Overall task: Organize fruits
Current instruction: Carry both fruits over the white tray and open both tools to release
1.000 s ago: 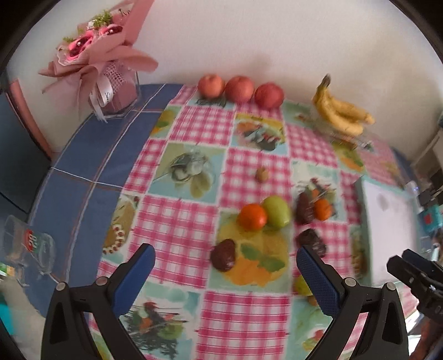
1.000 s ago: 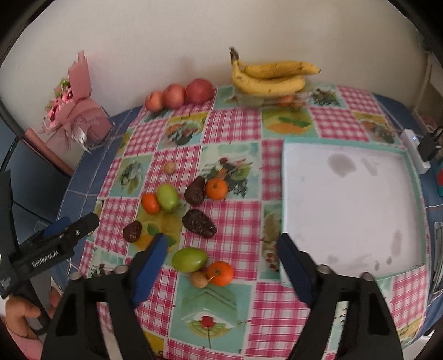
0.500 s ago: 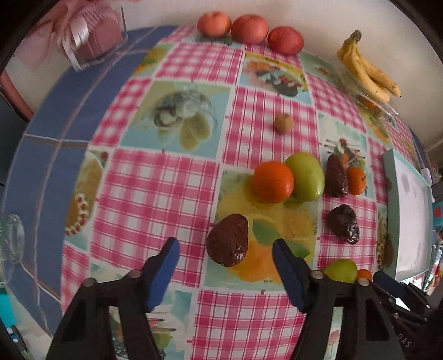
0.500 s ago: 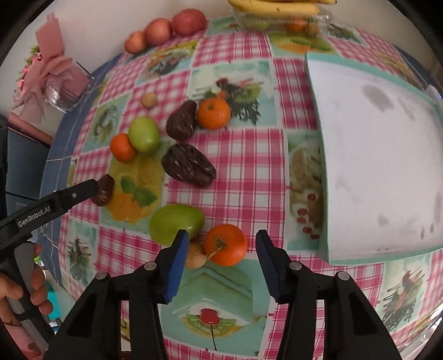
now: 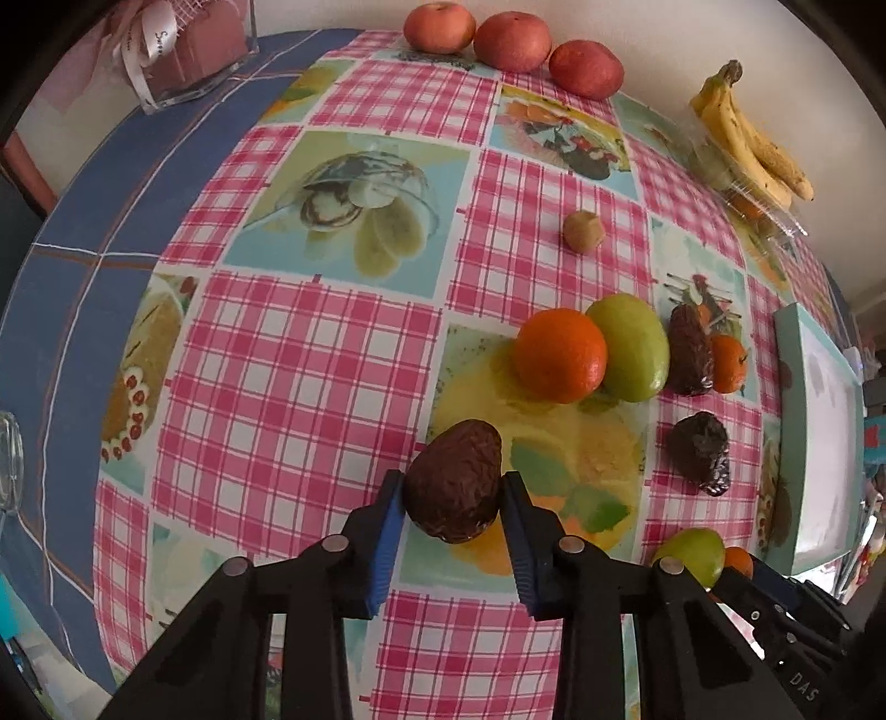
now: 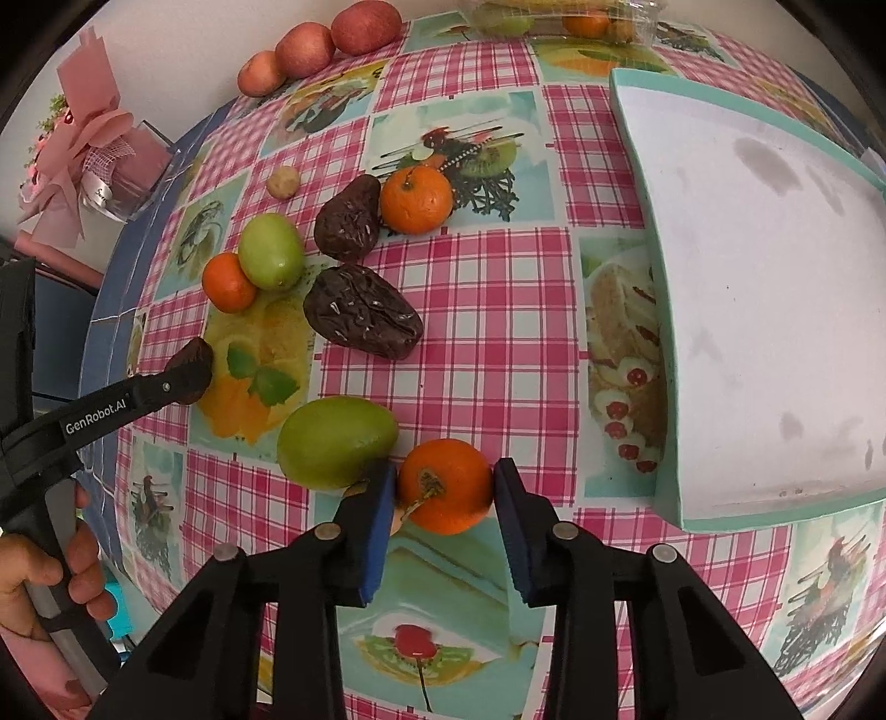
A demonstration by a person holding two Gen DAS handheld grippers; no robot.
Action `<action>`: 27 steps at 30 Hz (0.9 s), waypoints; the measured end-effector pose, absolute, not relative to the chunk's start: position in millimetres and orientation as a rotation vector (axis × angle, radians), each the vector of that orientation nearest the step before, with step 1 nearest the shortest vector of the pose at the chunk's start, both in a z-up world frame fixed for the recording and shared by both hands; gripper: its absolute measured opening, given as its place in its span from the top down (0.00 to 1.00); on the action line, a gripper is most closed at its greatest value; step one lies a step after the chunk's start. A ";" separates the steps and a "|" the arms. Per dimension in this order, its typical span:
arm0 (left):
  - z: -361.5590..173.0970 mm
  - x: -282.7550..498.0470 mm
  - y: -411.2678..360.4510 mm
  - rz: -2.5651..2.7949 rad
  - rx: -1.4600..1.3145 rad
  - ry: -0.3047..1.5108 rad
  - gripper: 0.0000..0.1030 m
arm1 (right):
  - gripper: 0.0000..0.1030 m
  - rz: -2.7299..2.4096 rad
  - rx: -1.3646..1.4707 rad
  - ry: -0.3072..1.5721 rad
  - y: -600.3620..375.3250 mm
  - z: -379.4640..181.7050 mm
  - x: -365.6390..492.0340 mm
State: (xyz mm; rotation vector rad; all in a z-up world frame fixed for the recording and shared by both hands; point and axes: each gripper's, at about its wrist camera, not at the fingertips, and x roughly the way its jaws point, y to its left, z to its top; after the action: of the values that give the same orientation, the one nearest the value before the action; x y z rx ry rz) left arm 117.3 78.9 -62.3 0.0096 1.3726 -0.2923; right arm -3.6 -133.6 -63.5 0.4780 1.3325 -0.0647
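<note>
My left gripper (image 5: 451,479) points steeply down, and its closing jaws press on both sides of a dark brown wrinkled fruit (image 5: 454,490) that lies on the checked tablecloth. My right gripper (image 6: 444,468) is closing too, its blue pads against the sides of a stemmed mandarin (image 6: 446,490). A green fruit (image 6: 335,440) lies just left of that mandarin. Further back lie another mandarin (image 5: 559,354), a green fruit (image 5: 631,346), two dark dates (image 6: 360,318) and a third mandarin (image 6: 415,199). A white tray with a teal rim (image 6: 662,310) sits to the right.
Three red apples (image 5: 512,41) and bananas (image 5: 758,155) on a clear box line the far wall. A small beige fruit (image 5: 582,231) lies alone mid-table. A pink bouquet in a glass vase (image 6: 99,160) stands far left. A hand (image 6: 33,576) holds the left gripper.
Both grippers came down onto the table and their jaws narrowed from wide open. The left now pinches the dark brown fruit, the right the stemmed mandarin.
</note>
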 end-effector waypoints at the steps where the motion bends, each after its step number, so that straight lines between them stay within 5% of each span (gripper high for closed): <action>1: -59.3 116.2 77.2 -0.295 0.006 1.365 0.64 | 0.64 -0.064 0.487 1.328 -135.0 -61.8 -3.9; 17: 46.9 97.7 -20.1 -0.478 -0.050 1.148 0.64 | 0.64 -0.215 0.573 1.060 -221.2 17.0 -7.5; 27: 50.0 76.1 -130.5 -0.612 0.061 1.140 0.64 | 0.64 -0.439 0.645 0.985 -316.7 17.7 -28.0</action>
State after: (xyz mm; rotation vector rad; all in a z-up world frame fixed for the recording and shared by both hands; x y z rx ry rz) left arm 76.1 -130.5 50.0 0.0605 1.1404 -0.6125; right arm -28.0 -316.7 17.7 0.6451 0.9848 -0.4394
